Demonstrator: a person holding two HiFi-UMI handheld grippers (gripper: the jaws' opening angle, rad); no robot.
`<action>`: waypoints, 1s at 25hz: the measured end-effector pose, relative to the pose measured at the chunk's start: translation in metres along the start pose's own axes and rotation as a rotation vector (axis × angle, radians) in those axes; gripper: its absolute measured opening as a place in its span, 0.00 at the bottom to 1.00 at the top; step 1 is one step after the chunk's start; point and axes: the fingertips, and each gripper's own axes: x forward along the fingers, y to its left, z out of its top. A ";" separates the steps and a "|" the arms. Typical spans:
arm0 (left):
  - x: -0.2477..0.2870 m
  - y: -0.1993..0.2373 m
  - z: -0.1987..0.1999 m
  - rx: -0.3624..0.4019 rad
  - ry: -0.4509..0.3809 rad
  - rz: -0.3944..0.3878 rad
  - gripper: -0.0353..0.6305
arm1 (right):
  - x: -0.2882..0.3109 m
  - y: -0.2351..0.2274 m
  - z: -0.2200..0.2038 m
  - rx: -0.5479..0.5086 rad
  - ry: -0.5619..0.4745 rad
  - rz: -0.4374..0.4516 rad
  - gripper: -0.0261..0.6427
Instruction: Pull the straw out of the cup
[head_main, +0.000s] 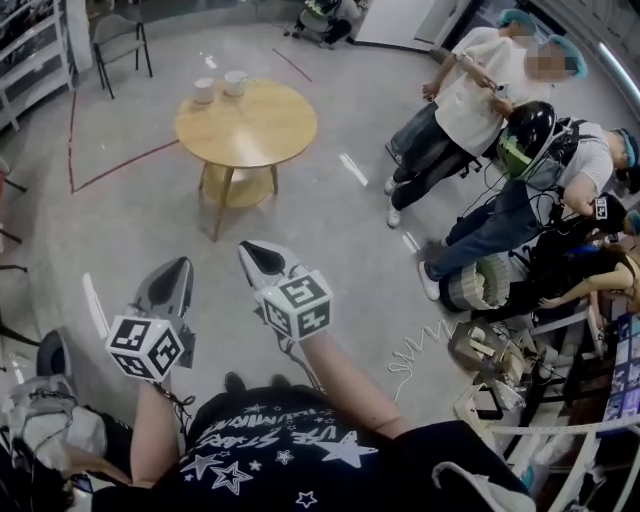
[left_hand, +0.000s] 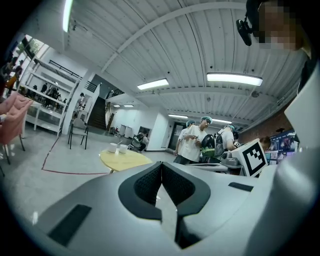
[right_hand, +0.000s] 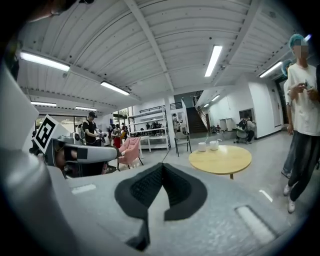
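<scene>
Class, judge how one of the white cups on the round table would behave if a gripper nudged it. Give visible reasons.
Probably light: the cup looks small against the table, so a nudge may slide it. It stands near the table's far edge, so an outward push could drop it. It looks squat, so tipping seems less likely.

A round wooden bench (head_main: 255, 130) stands well ahead of the right gripper (head_main: 250, 248). Two white cups (head_main: 204, 90) sit together at its far edge.
</scene>
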 end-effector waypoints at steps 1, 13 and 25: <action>-0.002 0.005 0.000 -0.003 0.003 0.003 0.06 | 0.005 0.003 0.000 0.006 -0.005 0.002 0.04; -0.029 0.063 -0.010 -0.048 0.029 0.001 0.06 | 0.045 0.036 -0.018 0.102 0.001 0.019 0.04; 0.019 0.115 -0.001 -0.046 0.036 0.061 0.06 | 0.107 -0.024 -0.001 0.132 -0.006 -0.003 0.04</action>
